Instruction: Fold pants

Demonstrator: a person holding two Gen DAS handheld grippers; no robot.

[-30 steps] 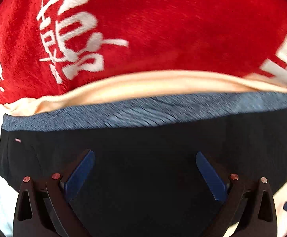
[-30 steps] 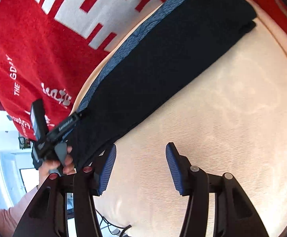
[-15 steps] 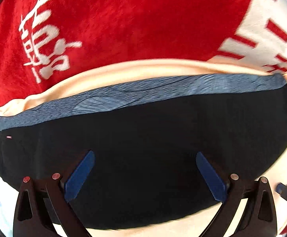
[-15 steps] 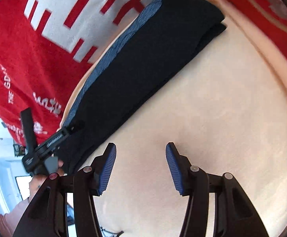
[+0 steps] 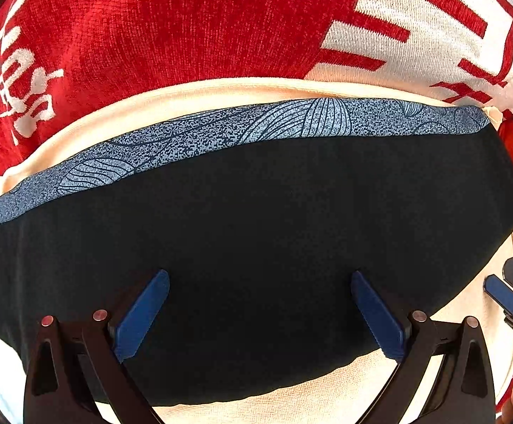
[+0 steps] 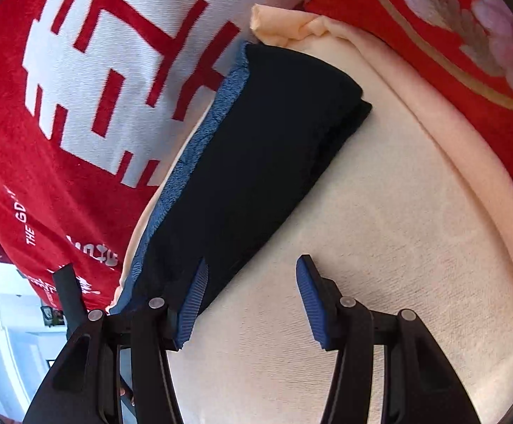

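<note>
Left gripper (image 5: 260, 312): jaws spread wide, nothing between the blue pads (image 5: 139, 314), which sit over the near part of the folded pants (image 5: 256, 233). Contact with the fabric can't be confirmed from this angle. Pants' left end is cut off by the frame edge, and the lower-left part is hidden behind the gripper body.

Right gripper (image 6: 251, 300): jaws also apart, nothing held. Its left pad (image 6: 192, 304) overlaps the near edge of the pants (image 6: 256, 162) in view; touching or just above can't be told. Right pad is over bare cream cushion (image 6: 380, 229).

Pants lie folded into a long dark strip along the cushion's far edge, with the blue patterned waistband (image 5: 242, 134) on the far side. The layered fold end points to the cushion's far corner.

Beyond: red blanket (image 5: 171, 24) with white lettering, text partly cropped and unreadable. At the right edge of the left view, only a sliver of the right gripper (image 5: 510, 295) shows.
</note>
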